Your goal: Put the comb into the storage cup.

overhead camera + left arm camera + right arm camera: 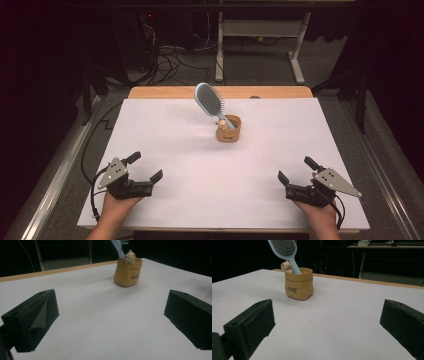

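Tan pouch (229, 129) holds blue hairbrush (210, 99), small figurine (221, 122).

We see one dark script mark on the tan pouch (299, 287) front, too small & blurry to read; no other text.

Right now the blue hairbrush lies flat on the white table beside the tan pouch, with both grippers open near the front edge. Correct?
Not quite. The hairbrush stands tilted inside the tan pouch, handle down, as the high view shows. Both the left gripper and right gripper are open.
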The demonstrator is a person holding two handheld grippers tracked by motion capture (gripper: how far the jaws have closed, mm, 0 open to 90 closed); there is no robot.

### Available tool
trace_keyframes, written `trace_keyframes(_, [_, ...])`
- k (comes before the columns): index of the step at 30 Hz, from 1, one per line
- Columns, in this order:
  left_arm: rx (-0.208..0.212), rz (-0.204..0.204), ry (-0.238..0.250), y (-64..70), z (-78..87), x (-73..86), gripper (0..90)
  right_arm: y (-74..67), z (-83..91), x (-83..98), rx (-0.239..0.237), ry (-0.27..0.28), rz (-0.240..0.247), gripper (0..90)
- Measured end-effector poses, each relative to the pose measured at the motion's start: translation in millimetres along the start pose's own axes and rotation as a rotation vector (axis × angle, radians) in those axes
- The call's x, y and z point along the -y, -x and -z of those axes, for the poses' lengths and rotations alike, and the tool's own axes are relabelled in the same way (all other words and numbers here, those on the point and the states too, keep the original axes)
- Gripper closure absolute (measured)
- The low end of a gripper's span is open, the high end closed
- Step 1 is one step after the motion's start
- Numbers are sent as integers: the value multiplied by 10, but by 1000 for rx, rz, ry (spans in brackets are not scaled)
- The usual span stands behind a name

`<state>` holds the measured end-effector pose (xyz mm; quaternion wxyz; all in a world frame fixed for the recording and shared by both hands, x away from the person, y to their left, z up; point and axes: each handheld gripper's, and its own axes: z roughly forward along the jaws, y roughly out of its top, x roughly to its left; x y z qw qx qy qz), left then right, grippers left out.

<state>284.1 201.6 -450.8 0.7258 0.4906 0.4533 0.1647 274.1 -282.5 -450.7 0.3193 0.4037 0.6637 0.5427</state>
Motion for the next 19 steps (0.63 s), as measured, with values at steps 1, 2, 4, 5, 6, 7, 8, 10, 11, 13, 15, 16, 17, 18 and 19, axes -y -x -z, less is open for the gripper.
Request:
trace_keyframes(1, [6, -11, -1, 6, -2, -1, 5, 0, 3, 0, 4, 0, -4, 0])
trace_keyframes(2, [9, -10, 4, 7, -6, -9, 5, 2, 2, -1, 9, 1, -4, 0])
trace_keyframes(4, [9, -12, 1, -13, -15, -22, 5, 2, -2, 1, 13, -3, -10, 0])
trace_keyframes(5, [7, -5, 5, -24, -18, -27, 5, 1, -2, 2, 14, -5, -6, 1])
trace_keyframes(6, [5, 4, 8, -35, -18, -34, 5, -2, 2, 5, 16, -6, -2, 0])
trace_keyframes(7, [4, 10, 10, -42, -19, -39, 4, -3, 8, 8, 17, -7, -2, 1])
trace_keyframes(8, [3, 13, 13, -41, -23, -40, 5, -2, 15, 11, 16, -7, -2, 1])
trace_keyframes(10, [2, 8, 9, -30, -29, -34, 5, 7, 29, 16, 16, -5, -5, 0])
trace_keyframes(11, [2, 7, 11, -18, -34, -29, 5, 11, 35, 18, 14, -4, -9, 0])
trace_keyframes(13, [2, 3, 9, 0, -39, -17, 5, 19, 40, 21, 10, -2, -5, 0])
trace_keyframes(15, [3, 0, 7, 11, -40, -9, 5, 27, 36, 25, 6, -1, -4, 0])
trace_keyframes(16, [2, -4, 4, 11, -39, -6, 5, 30, 31, 26, 5, -3, -5, 0])
trace_keyframes(17, [2, -5, 3, 10, -38, -5, 5, 31, 26, 26, 5, -4, -6, 0])
trace_keyframes(18, [1, -2, 6, 10, -37, -6, 5, 30, 22, 24, 5, -4, -3, 0])
trace_keyframes(19, [1, -1, 9, 9, -35, -9, 5, 25, 23, 21, 5, -3, -2, 0])
